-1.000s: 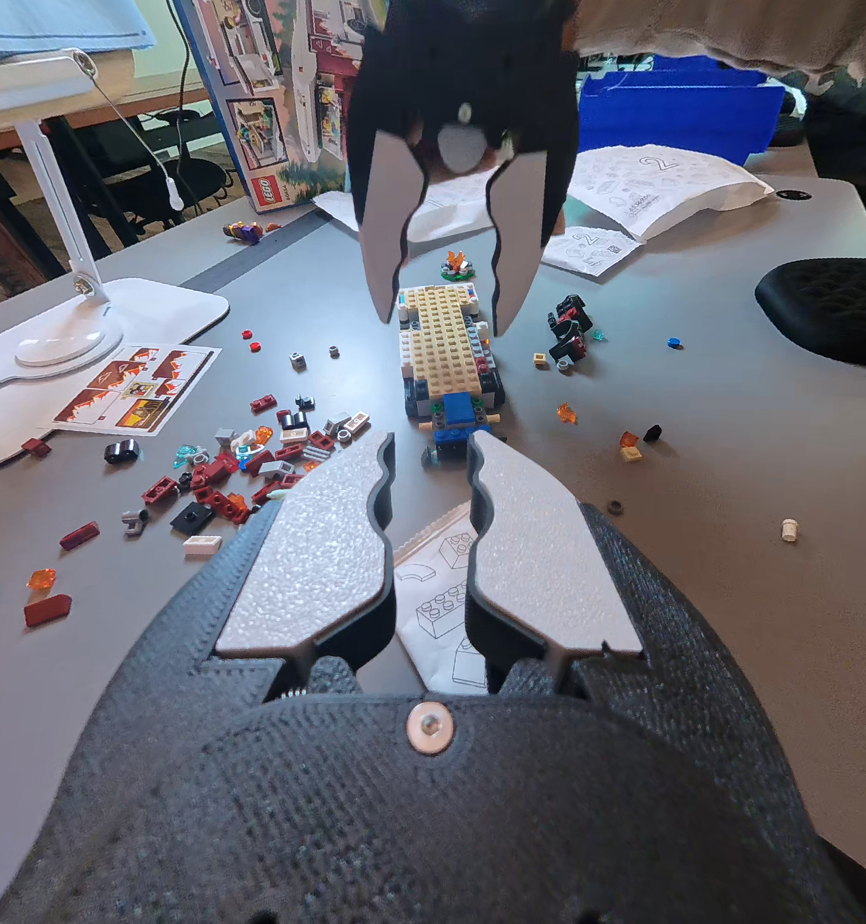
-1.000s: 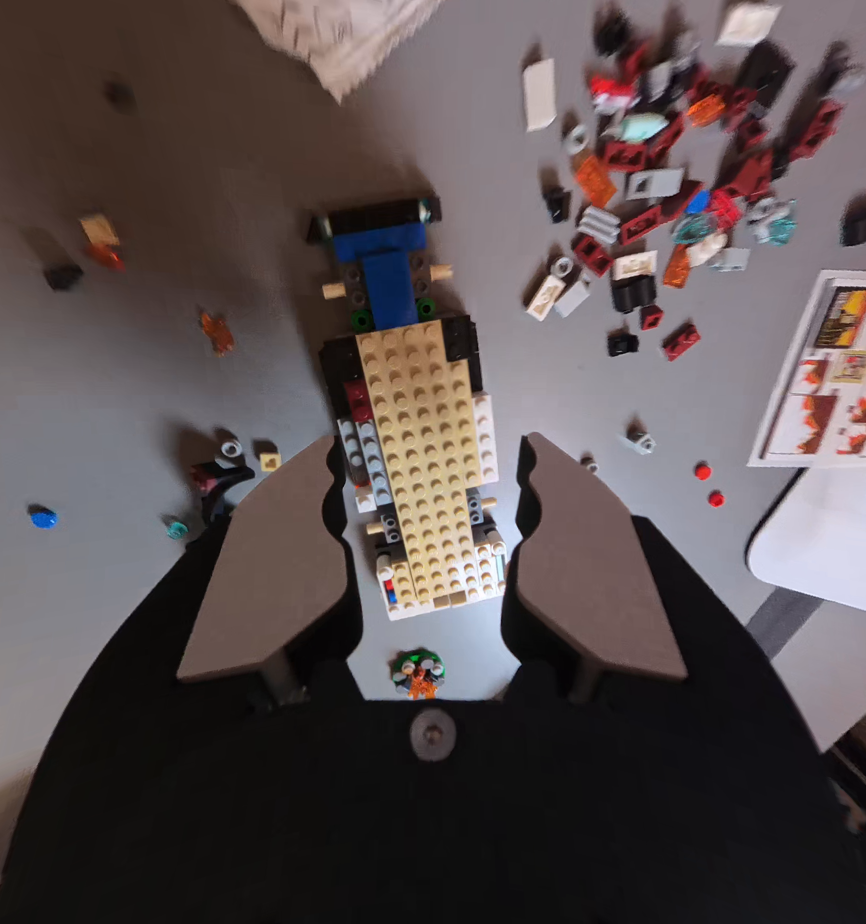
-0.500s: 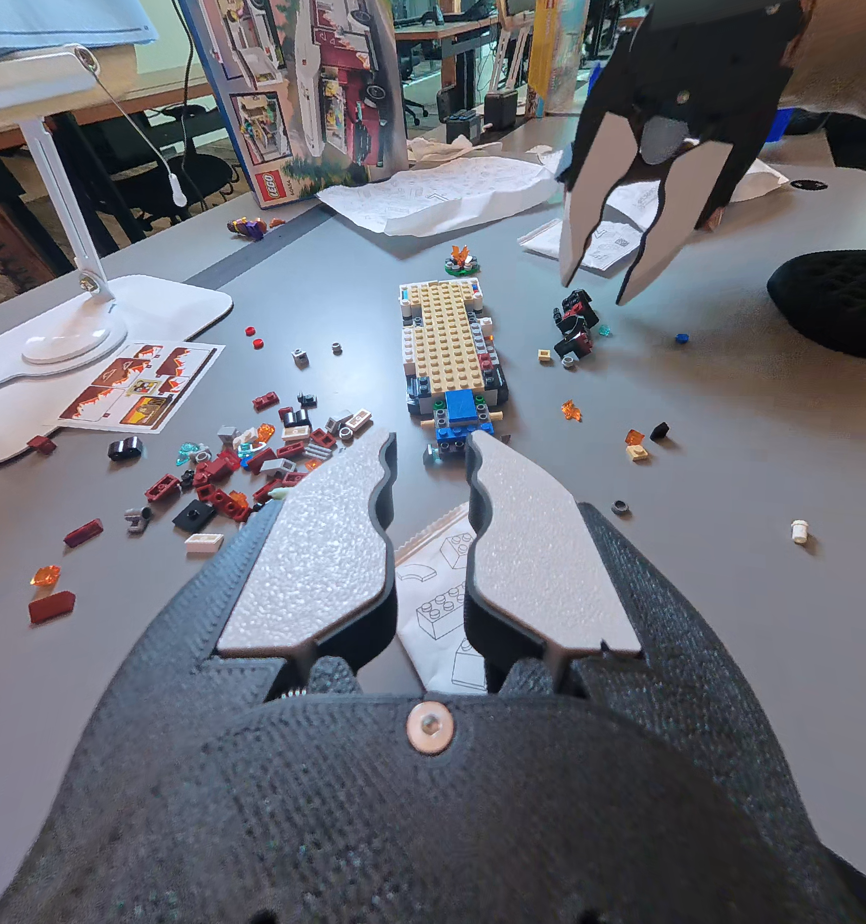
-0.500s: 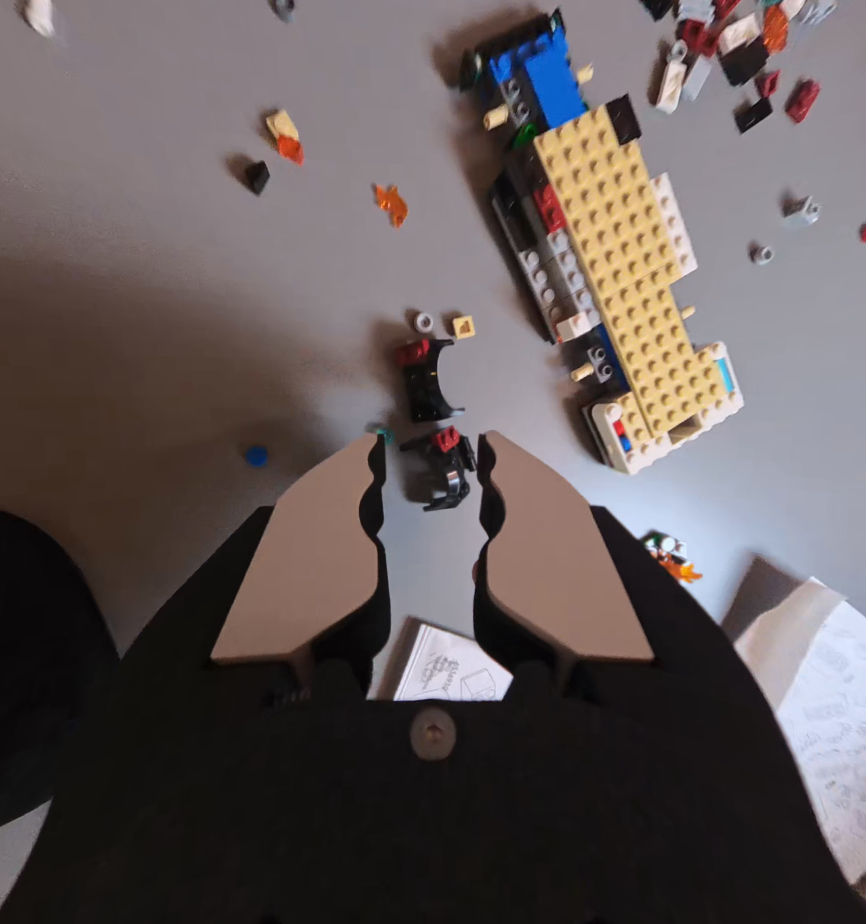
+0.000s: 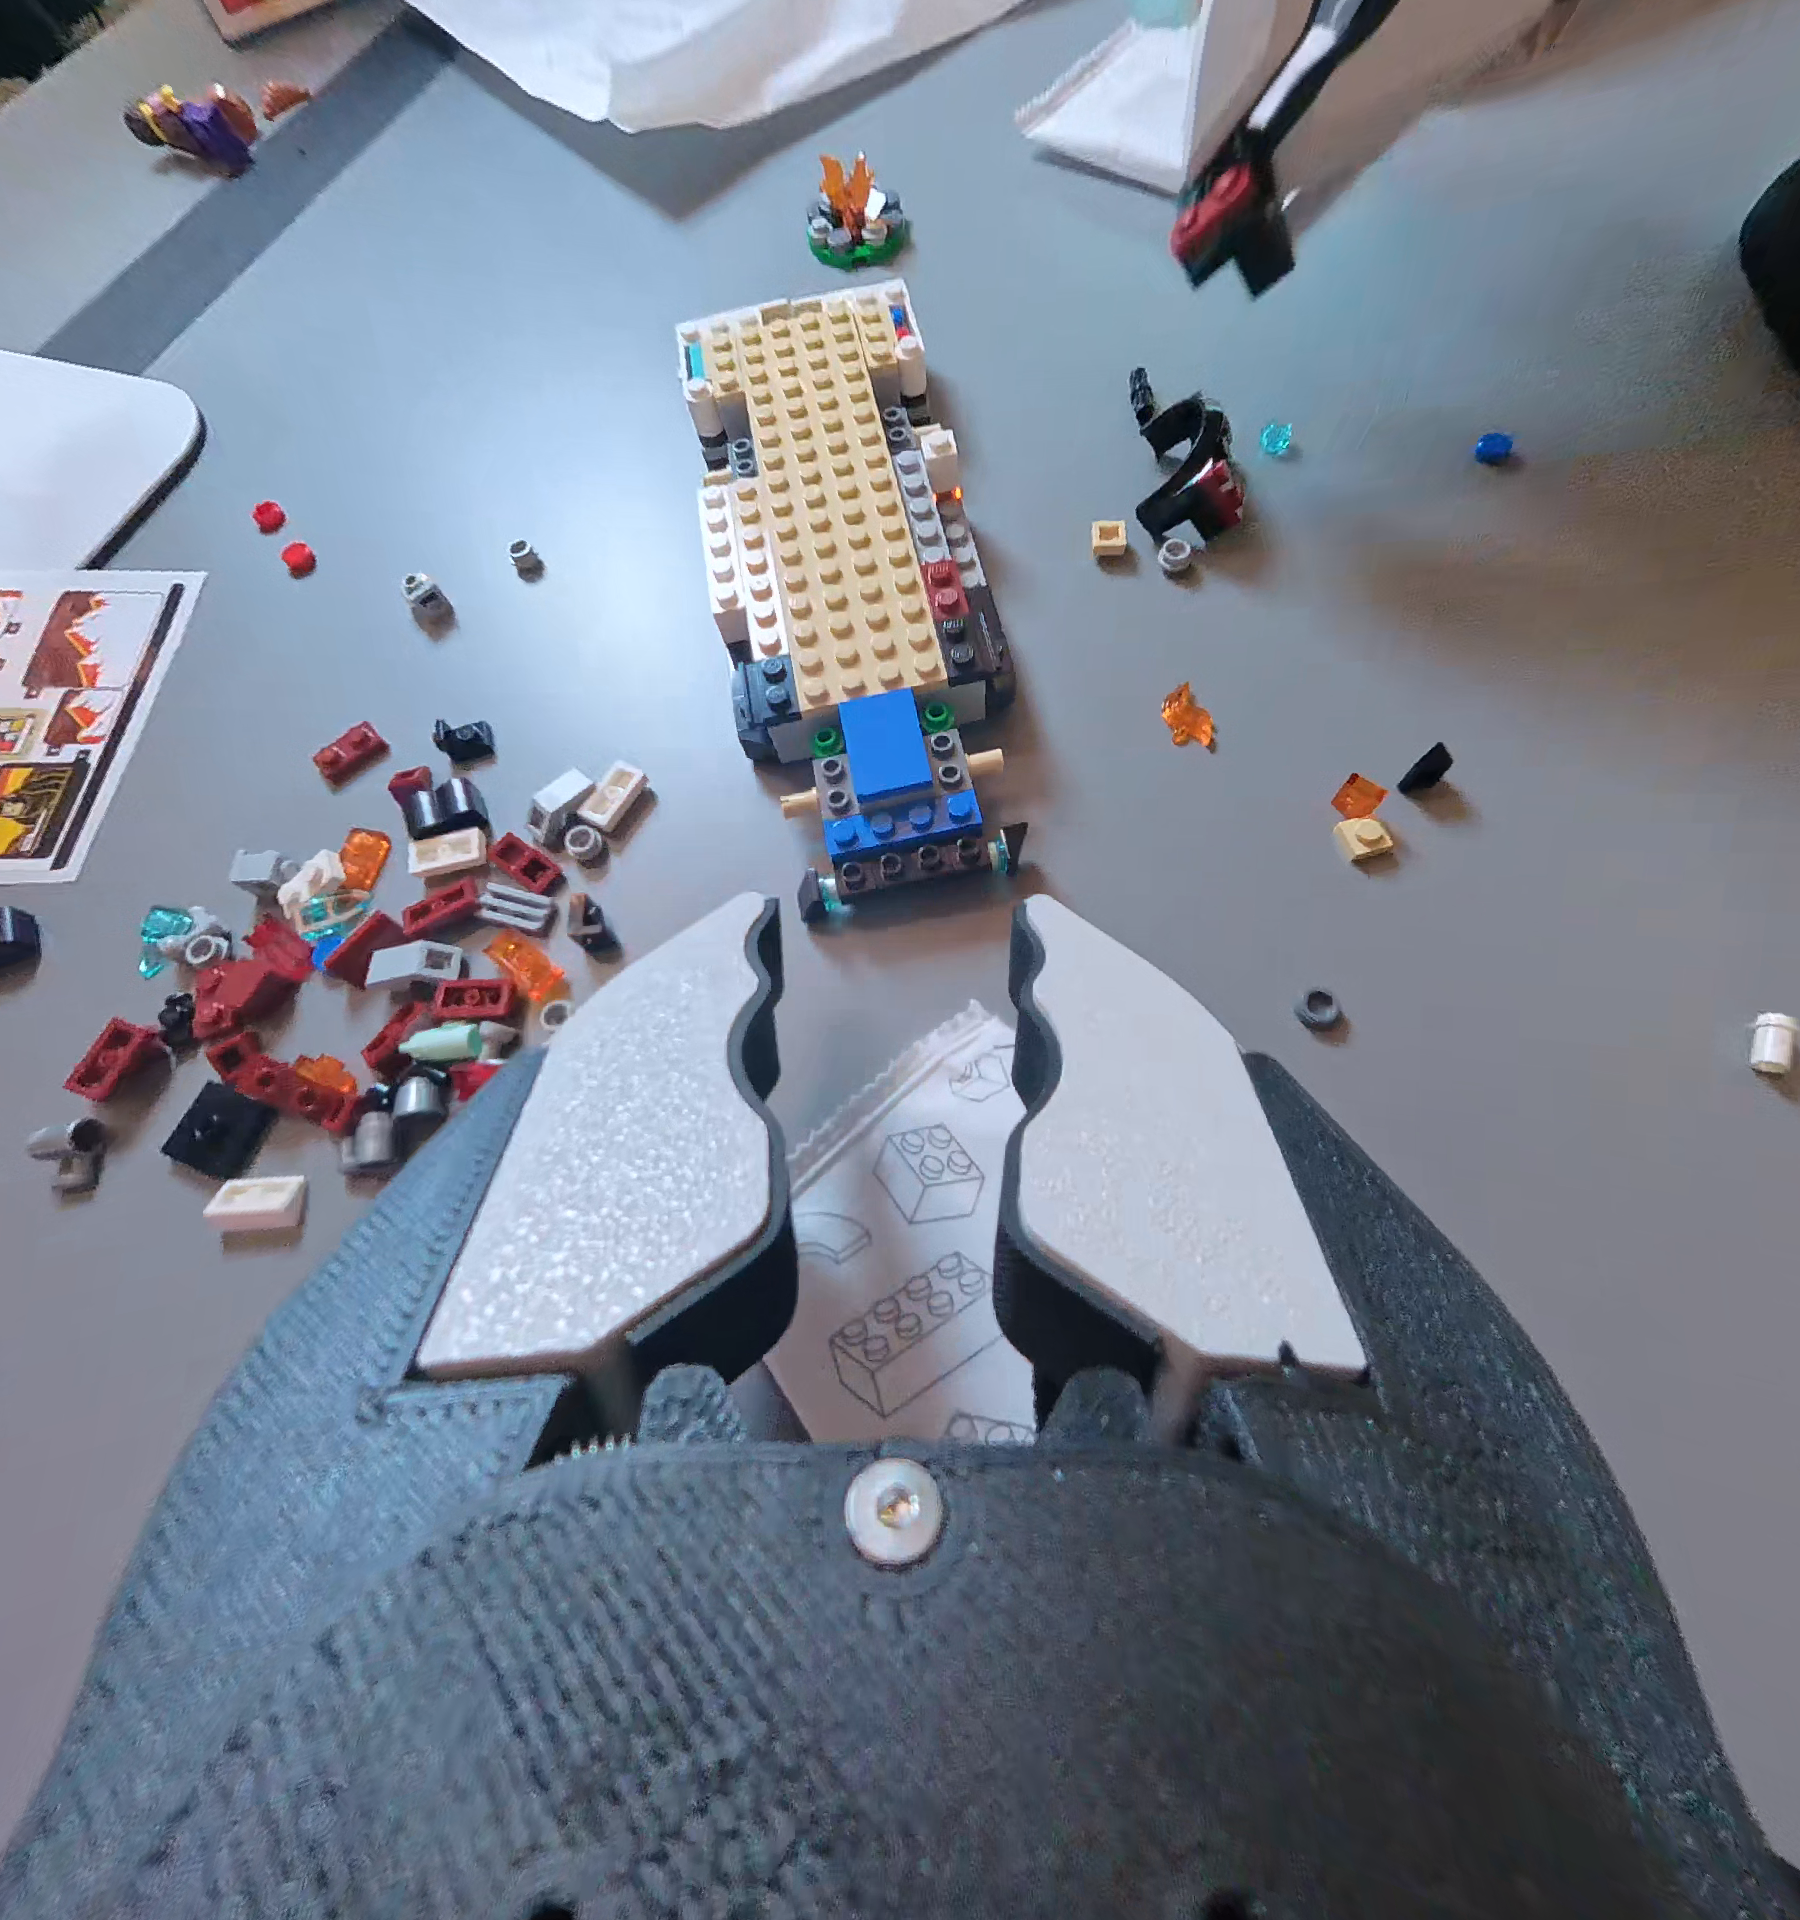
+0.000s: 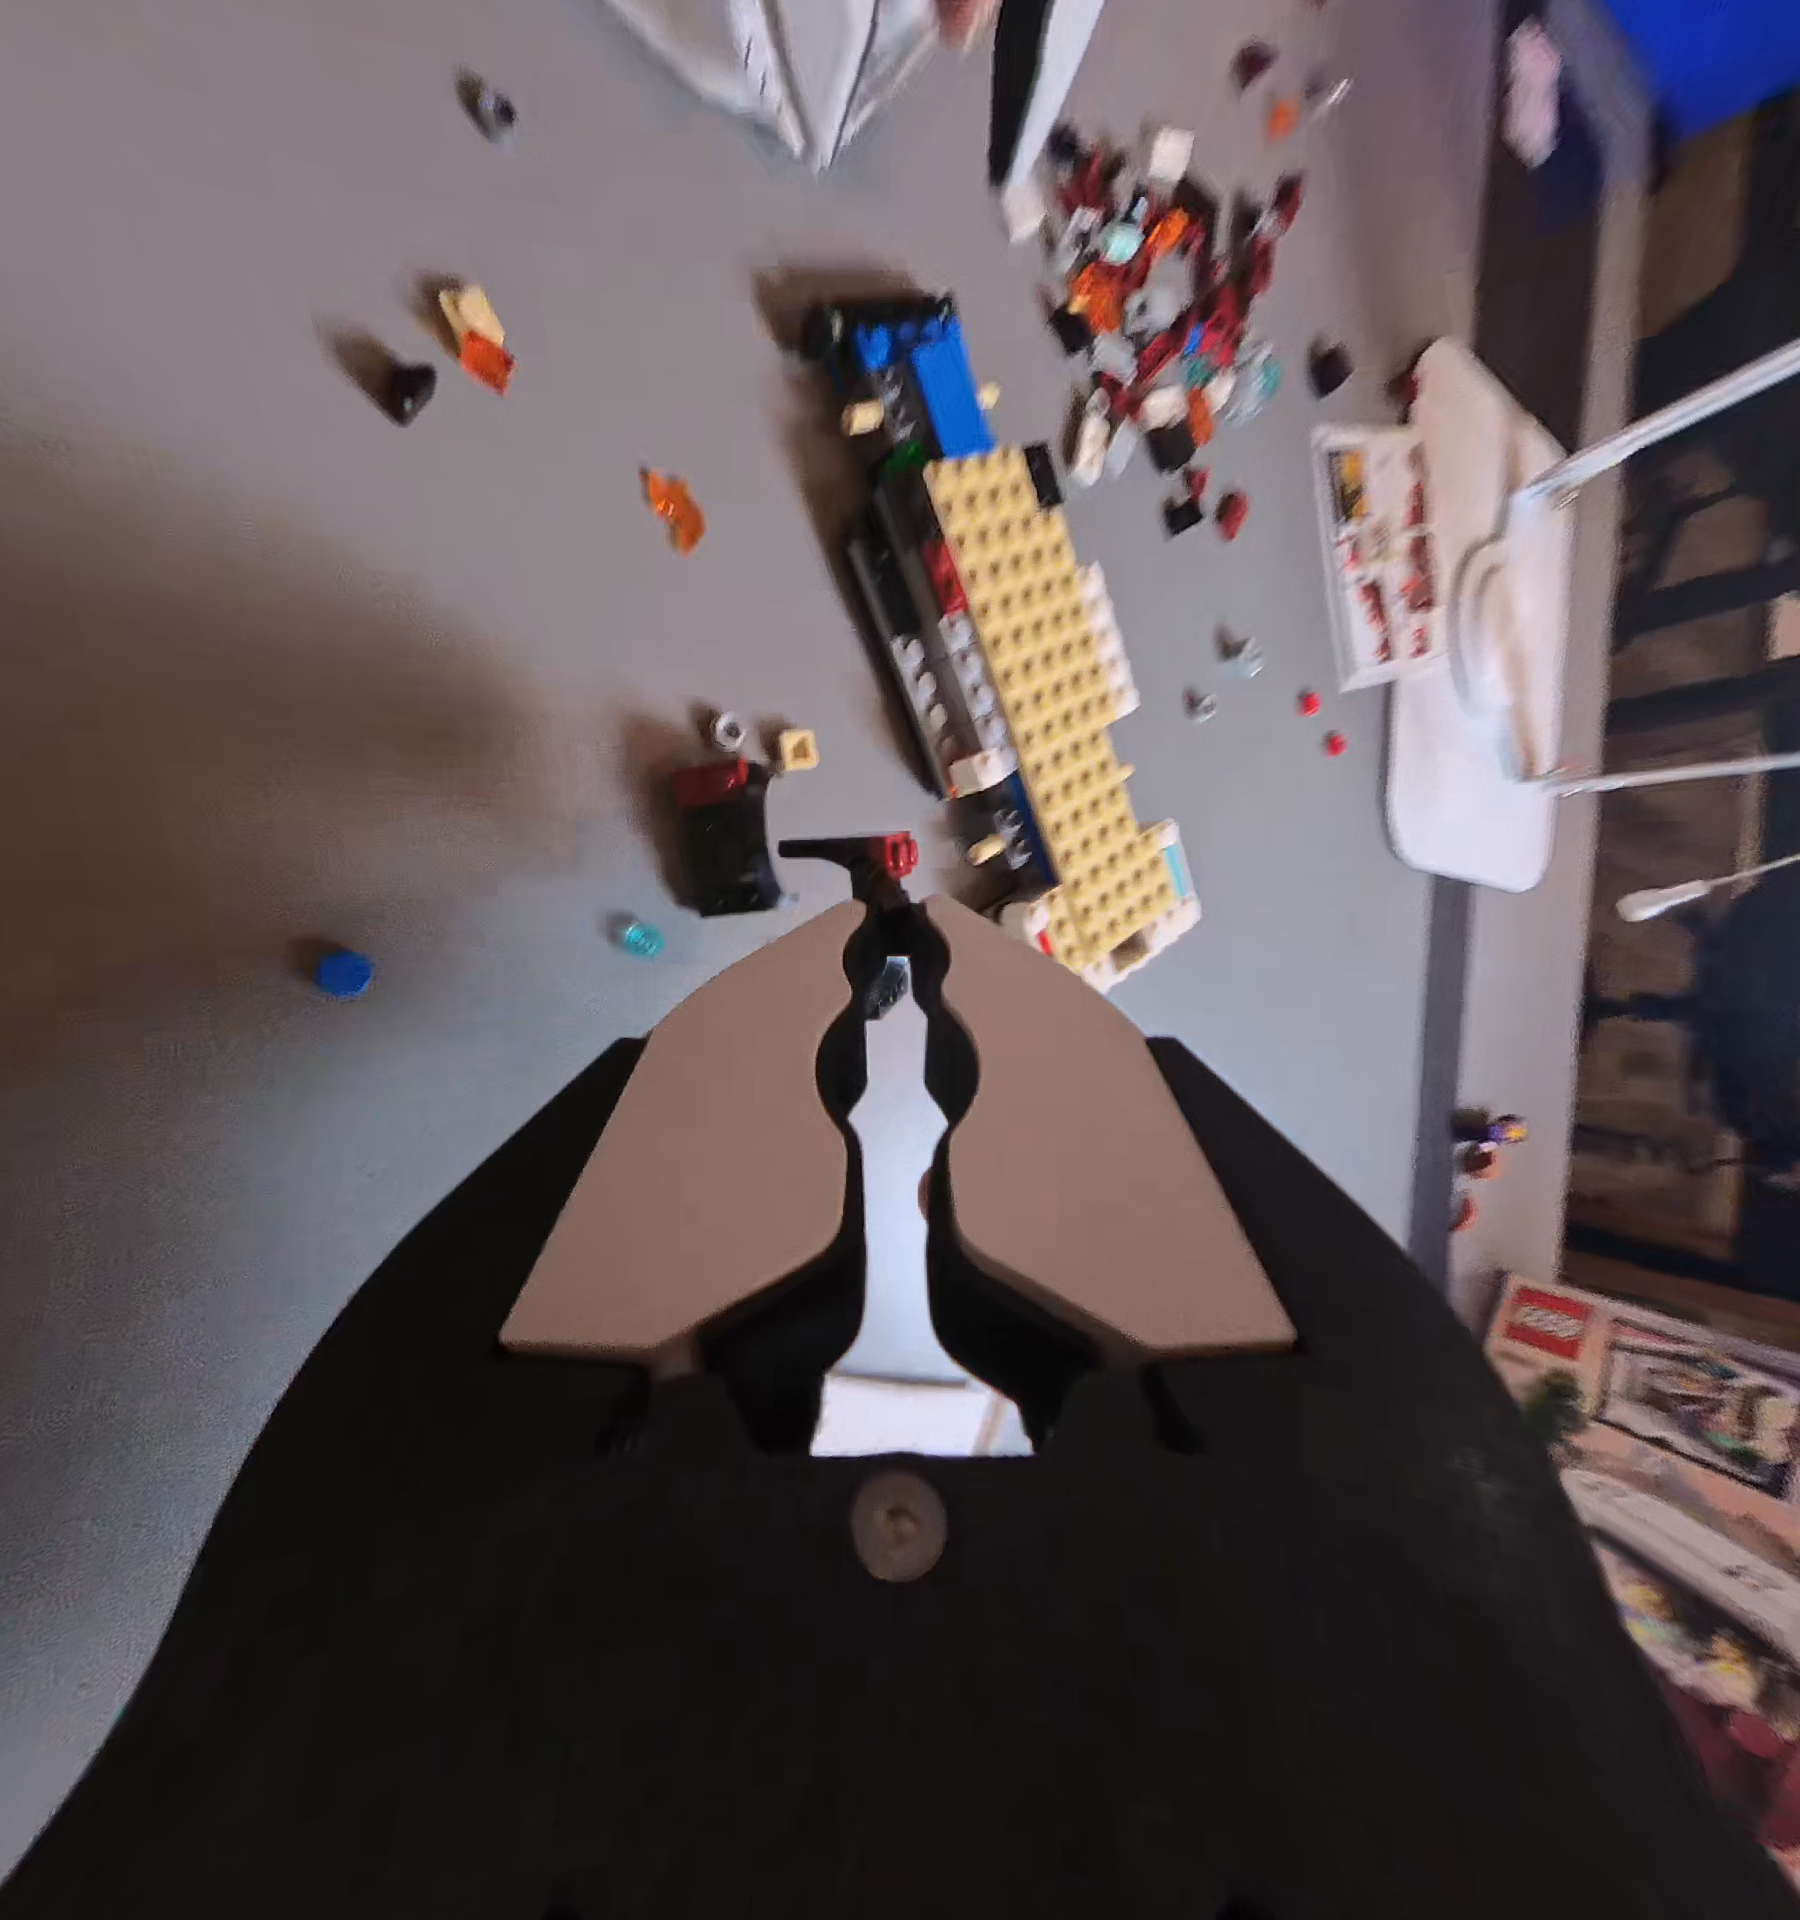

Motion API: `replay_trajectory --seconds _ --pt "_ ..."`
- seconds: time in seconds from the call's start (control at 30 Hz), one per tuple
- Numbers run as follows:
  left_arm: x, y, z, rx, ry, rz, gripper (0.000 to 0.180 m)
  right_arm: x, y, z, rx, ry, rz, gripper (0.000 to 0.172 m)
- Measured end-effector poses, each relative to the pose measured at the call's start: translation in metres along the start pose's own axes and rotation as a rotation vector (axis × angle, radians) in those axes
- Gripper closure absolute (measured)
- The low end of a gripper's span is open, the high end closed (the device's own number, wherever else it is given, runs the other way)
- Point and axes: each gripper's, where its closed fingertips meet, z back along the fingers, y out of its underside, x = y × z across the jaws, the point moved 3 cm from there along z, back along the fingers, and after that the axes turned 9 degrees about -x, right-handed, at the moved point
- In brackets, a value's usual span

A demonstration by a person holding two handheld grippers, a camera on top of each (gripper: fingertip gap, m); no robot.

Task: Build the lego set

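Black-and-red brick piece [image 6: 880,868] pinched at tips of right gripper [image 6: 894,914], lifted clear of grey table [image 6: 200,312]; pads narrowed onto black part, red stud end poking out past tips. Same piece seen in left wrist view, top right, blurred [image 5: 1228,223]. Directly below/behind it: second black-and-red piece [image 6: 719,842] lying on table, w/ small tan stud [image 6: 798,746] and grey ring [image 6: 730,729] beside. Tan-topped brick vehicle [image 5: 834,540] at centre, blue front end toward left gripper [image 5: 891,920], just beyond its tips, not touching. Left gripper open at medium width, nothing between pads; printed paper bag [image 5: 917,1195] lying under the jaws. Loose-brick pile [image 5: 356,935], mostly dark red, left of vehicle; sticker sheet [image 5: 34,717] and white lamp base [image 5: 44,447] further left. Small campfire build [image 5: 856,213] beyond far end of vehicle. Orange flame bit [image 5: 1185,715], orange tile on tan plate [image 5: 1359,816], black wedge [image 5: 1426,767], blue stud [image 5: 1492,447] scattered right of vehicle, well apart. Nothing blocking path between held piece and vehicle. Vs. 0.5 s ago: right gripper was open above the two black-and-red pieces, now closed on one and raised; one piece gone from table. Left gripper opened wider, tilted down closer to table. Vehicle not moved.
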Motion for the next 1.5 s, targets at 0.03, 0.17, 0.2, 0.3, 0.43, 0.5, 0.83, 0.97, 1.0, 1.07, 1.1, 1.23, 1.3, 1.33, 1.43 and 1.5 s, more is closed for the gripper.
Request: replay_trajectory --seconds 0.03,0.17,0.2,0.3,0.43,0.5,0.83,0.97,1.0,1.07,1.1,1.23,1.3,1.33,1.43,1.5 --pt "0.001 0.000 -0.004 0.023 0.006 -0.008 0.138 -0.004 -0.010 0.001 -0.031 0.047 0.041 0.167" --pt "0.006 -0.006 -0.016 0.079 0.026 -0.031 0.135 -0.004 -0.041 -0.014 -0.114 0.162 0.204 0.166" --pt "0.005 -0.011 -0.017 0.066 0.035 -0.034 0.135 -0.002 -0.047 -0.021 -0.122 0.181 0.240 0.166" --pt "-0.011 -0.030 -0.015 -0.011 0.130 0.036 0.136 0.002 -0.062 -0.043 -0.148 0.238 0.326 0.166" --pt "-0.035 -0.039 -0.014 -0.073 0.216 0.129 0.140 0.003 -0.079 -0.062 -0.222 0.286 0.357 0.167" --pt "-0.038 -0.039 -0.014 -0.091 0.208 0.119 0.148 0.003 -0.082 -0.068 -0.234 0.281 0.359 0.167" --pt "-0.029 -0.036 -0.013 -0.112 0.081 -0.067 0.161 -0.003 -0.077 -0.060 -0.303 0.087 0.054 0.158" --pt "-0.032 -0.034 -0.012 -0.096 0.021 -0.218 0.161 -0.009 -0.075 -0.049 -0.280 -0.041 -0.044 0.152" --pt "-0.034 -0.034 -0.013 -0.092 0.014 -0.247 0.161 -0.007 -0.075 -0.050 -0.260 -0.075 -0.042 0.149" --pt "-0.039 -0.033 -0.013 -0.085 0.023 -0.283 0.161 -0.002 -0.077 -0.055 -0.225 -0.122 -0.022 0.147" --pt "-0.041 -0.033 -0.012 -0.085 0.026 -0.294 0.161 0.001 -0.078 -0.057 -0.210 -0.134 -0.003 0.147" --pt "-0.047 -0.030 -0.012 -0.074 0.047 -0.274 0.161 0.012 -0.082 -0.065 -0.196 -0.152 0.056 0.152" --pt "-0.047 -0.028 -0.012 -0.070 0.057 -0.248 0.161 0.013 -0.082 -0.068 -0.186 -0.131 0.068 0.154" --pt "-0.047 -0.028 -0.012 -0.068 0.057 -0.245 0.161 0.013 -0.082 -0.069 -0.181 -0.119 0.080 0.156" --pt "-0.044 -0.027 -0.013 -0.067 0.054 -0.213 0.161 0.012 -0.083 -0.070 -0.167 -0.075 0.121 0.160" --pt "-0.041 -0.027 -0.012 -0.073 0.063 -0.167 0.161 0.011 -0.084 -0.071 -0.161 -0.040 0.156 0.161"
